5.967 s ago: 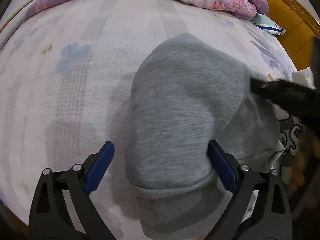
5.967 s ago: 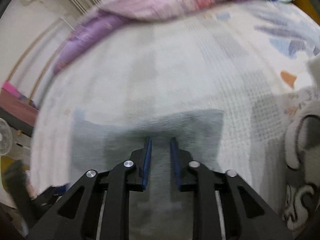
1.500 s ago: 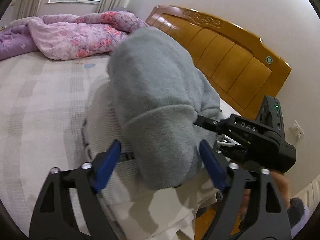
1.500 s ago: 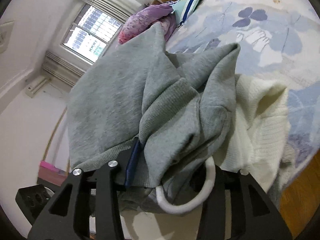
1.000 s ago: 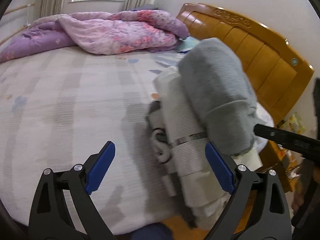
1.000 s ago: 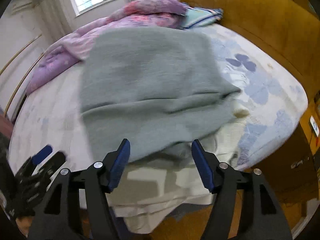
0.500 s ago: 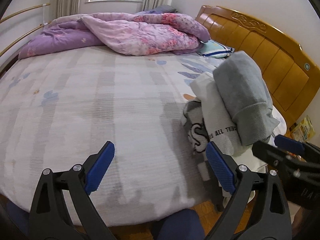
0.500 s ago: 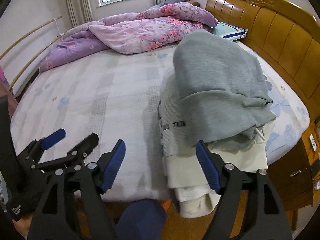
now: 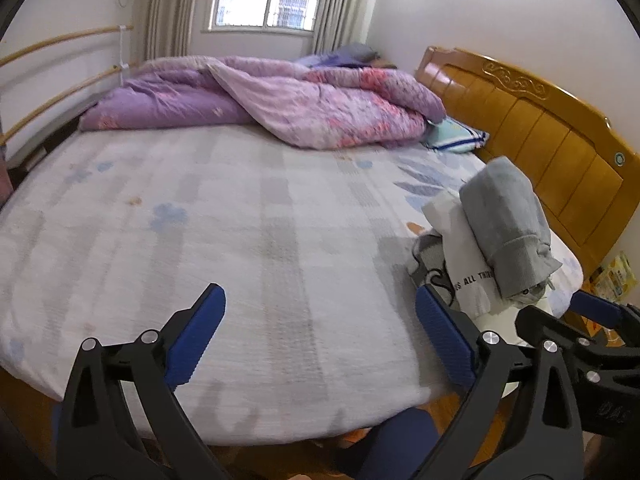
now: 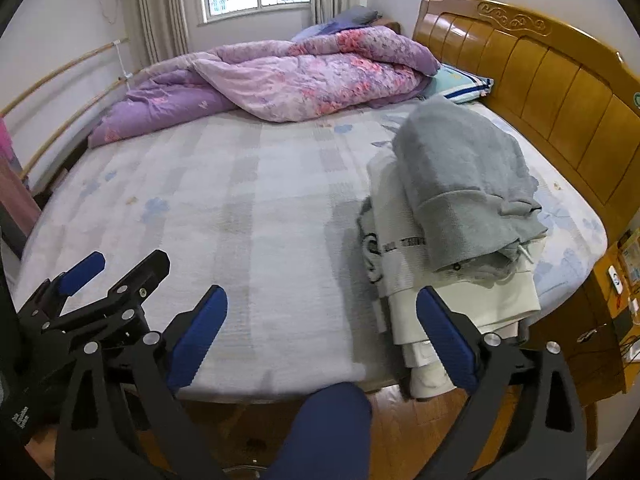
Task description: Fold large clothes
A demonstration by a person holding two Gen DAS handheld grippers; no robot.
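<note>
While the folded grey sweater (image 10: pixel 460 176) lies on top of a stack of pale clothes (image 10: pixel 460 300) at the bed's (image 10: pixel 240 208) near right corner beside the headboard (image 10: pixel 540 92), the lower garments show only as edges, and the print on one is too small to read. Both the left gripper (image 9: pixel 320 336) and the right gripper (image 10: pixel 322 336) are opening wide over the bare sheet, with nothing between them. A purple quilt (image 9: pixel 280 104) is heaped at the far side, half covering a pillow (image 9: pixel 454 138).
</note>
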